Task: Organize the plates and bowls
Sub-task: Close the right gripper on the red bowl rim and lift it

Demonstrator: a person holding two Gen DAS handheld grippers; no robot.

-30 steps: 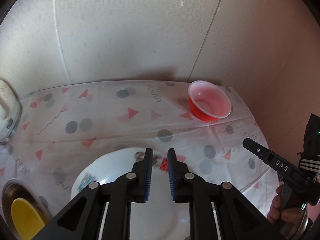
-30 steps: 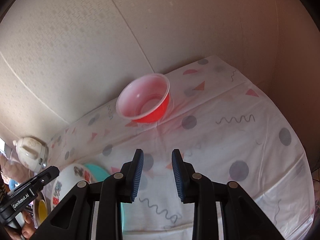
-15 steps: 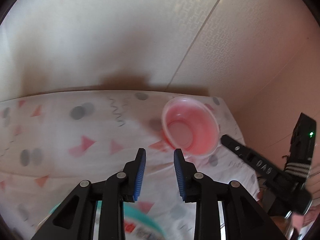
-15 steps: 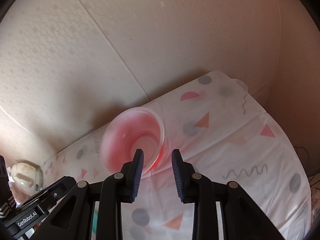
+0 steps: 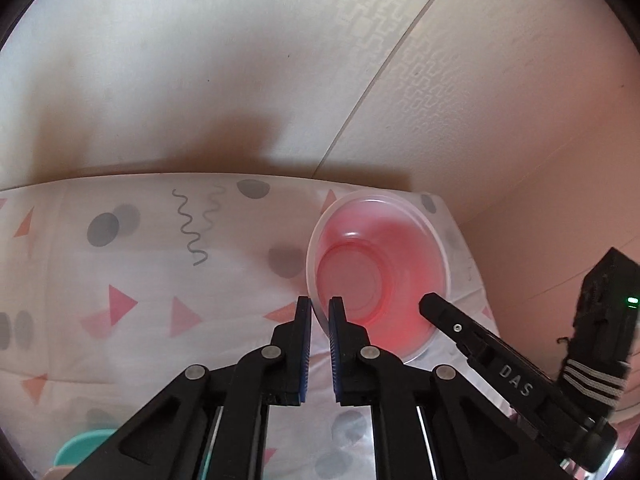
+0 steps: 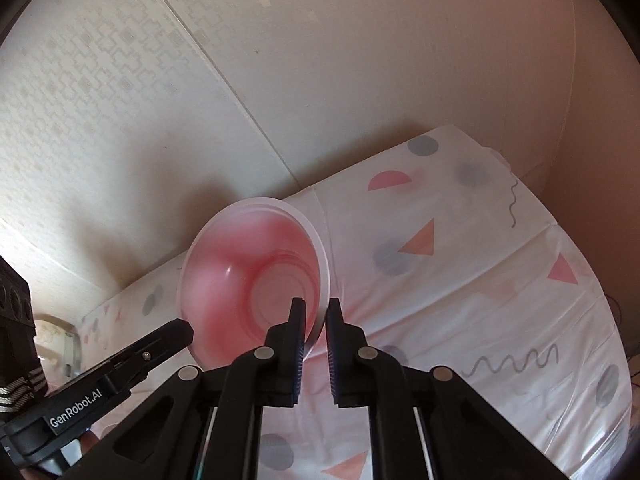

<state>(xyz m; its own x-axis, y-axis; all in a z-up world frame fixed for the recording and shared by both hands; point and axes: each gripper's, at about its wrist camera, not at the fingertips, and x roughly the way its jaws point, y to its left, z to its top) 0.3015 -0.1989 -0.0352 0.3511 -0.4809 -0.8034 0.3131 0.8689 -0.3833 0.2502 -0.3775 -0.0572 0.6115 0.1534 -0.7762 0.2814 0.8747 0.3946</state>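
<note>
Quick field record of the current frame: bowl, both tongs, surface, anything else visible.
bowl: red bowl, white rim, upright on the tablecloth, near the wall corner
left tongs: straddling the bowl's near rim, narrow gap, contact unclear
right tongs: straddling the rim on the opposite side, narrow gap, contact unclear
surface: white cloth with triangles, dots, squiggles
other: teal dish edge at lower left; white pot far left

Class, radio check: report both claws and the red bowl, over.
Left claw straddling near rim of red bowl, not yet shut. Right claw likewise on the opposite rim. Bowl on the patterned tablecloth by the wall. Nothing in the way.
</note>
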